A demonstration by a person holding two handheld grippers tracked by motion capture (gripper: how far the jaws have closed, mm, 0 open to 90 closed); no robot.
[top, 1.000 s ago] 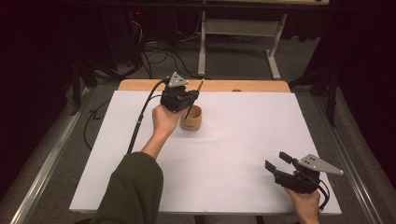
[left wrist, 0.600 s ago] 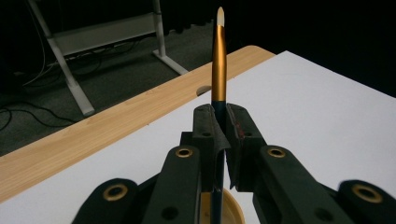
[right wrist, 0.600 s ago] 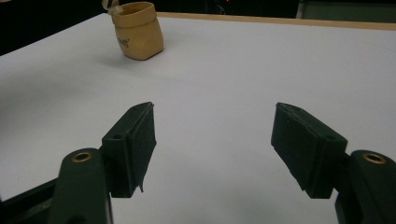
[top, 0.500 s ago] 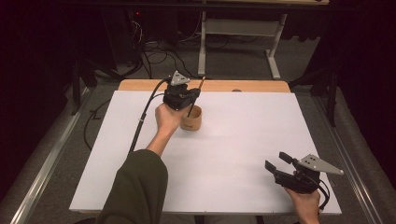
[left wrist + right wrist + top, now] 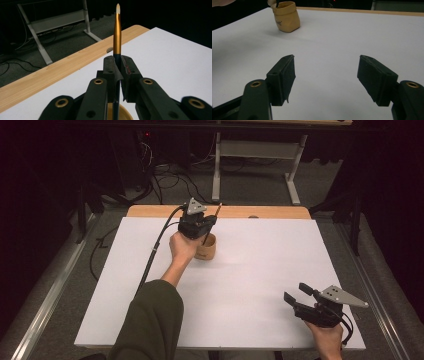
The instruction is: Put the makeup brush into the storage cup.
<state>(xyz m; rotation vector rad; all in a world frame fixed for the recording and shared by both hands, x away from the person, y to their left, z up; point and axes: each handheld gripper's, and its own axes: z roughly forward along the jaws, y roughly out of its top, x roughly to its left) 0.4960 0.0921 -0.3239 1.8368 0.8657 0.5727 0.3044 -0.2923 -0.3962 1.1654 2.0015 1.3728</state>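
the left gripper (image 5: 117,75) clamped a gold-handled brush (image 5: 117,32) upright above the tan cup (image 5: 206,247); the right gripper (image 5: 325,75) gaped empty. a tilt could have tipped that light cup.

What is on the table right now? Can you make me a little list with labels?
held thing: pen, gold barrel, pale tip up, lower end over the cup
left gripper: shut on the pen, above the cup
cup: small tan holder, upright, far side of the white table
right gripper: open, nothing between the jaws, near corner of the table
beyond the table: grey floor with cables
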